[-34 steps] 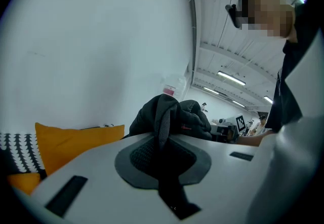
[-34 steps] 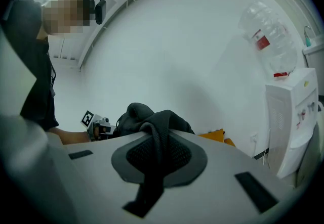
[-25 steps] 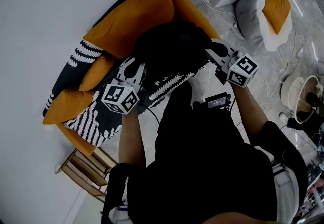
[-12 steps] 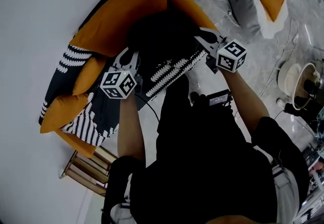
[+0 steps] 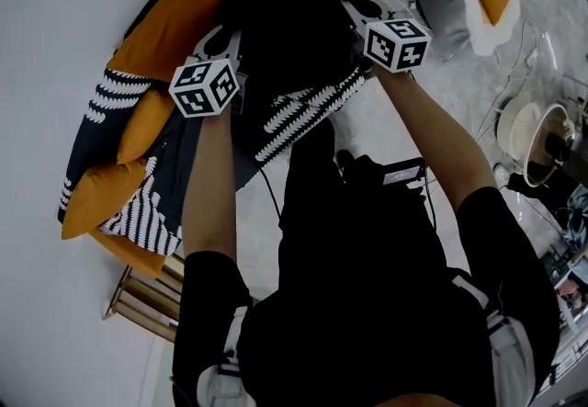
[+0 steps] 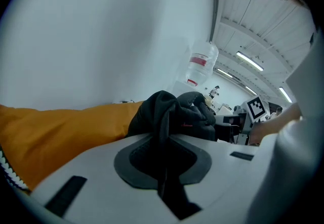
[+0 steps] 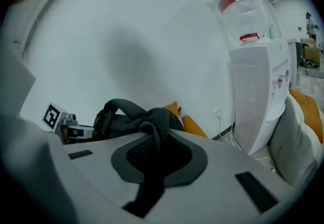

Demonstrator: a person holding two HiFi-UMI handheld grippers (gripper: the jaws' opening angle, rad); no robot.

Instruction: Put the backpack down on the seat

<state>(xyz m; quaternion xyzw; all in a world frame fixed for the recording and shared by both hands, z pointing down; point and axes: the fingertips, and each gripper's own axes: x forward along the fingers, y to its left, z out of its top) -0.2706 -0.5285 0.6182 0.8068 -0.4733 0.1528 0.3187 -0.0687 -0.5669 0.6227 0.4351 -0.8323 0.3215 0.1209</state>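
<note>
I'm pinching the backpack point(image 5: 294, 24) tight in the left gripper point(image 5: 236, 47) and right gripper point(image 5: 355, 17); it's spanning between them, right over the orange seat point(image 5: 175, 24).

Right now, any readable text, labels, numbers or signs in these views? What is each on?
No word or number can be read in any view.
Marker cubes: black-and-white square codes only, no letters.
Water bottle: red label, print too blurred to read.
</note>
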